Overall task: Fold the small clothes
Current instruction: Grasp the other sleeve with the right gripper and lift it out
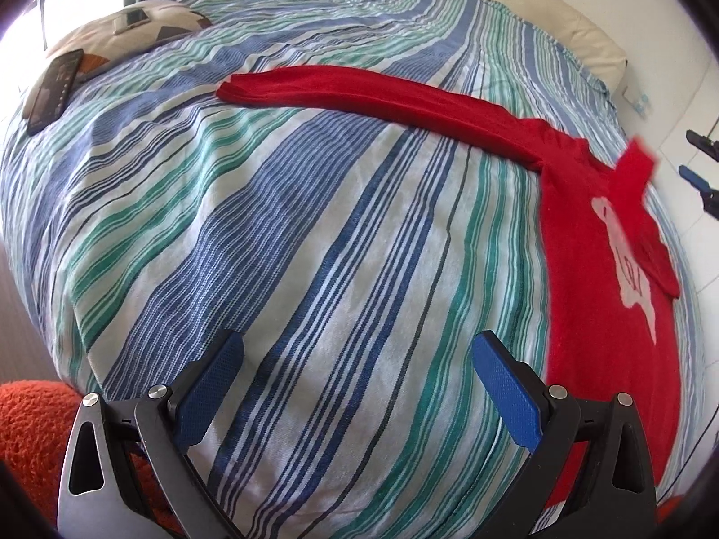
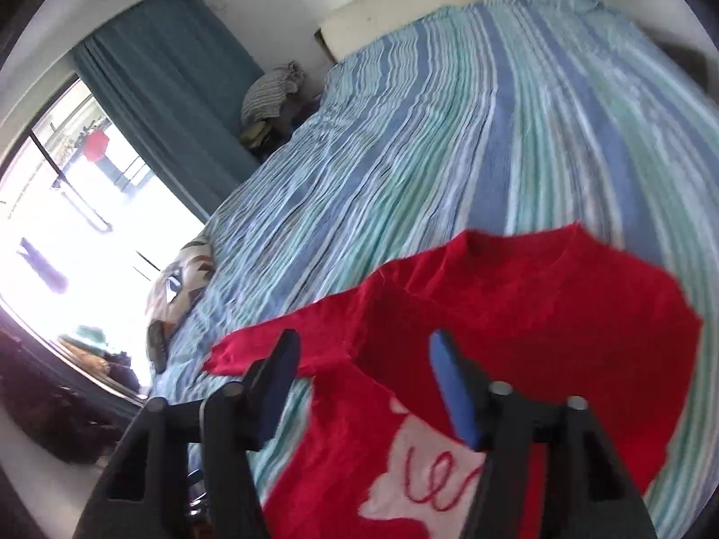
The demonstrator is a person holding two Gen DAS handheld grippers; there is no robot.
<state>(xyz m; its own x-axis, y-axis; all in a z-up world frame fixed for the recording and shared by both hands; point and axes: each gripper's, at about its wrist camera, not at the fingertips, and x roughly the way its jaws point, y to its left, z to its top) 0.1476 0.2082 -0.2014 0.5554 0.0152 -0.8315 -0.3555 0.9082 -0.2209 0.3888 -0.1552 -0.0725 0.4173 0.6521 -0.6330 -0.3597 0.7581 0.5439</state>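
A small red long-sleeved top with a white print lies on the striped bed cover. One sleeve stretches flat to the left; the other side is folded over the chest. My left gripper is open and empty, hovering over the bare cover left of the top. In the right wrist view the top lies just below my right gripper, which is open with nothing between its fingers. The right gripper's blue fingertips show at the right edge of the left wrist view.
A patterned pillow with a dark phone on it lies at the far left of the bed. An orange fuzzy rug is by the bed's near corner. A cream headboard, curtain and bright window border the bed.
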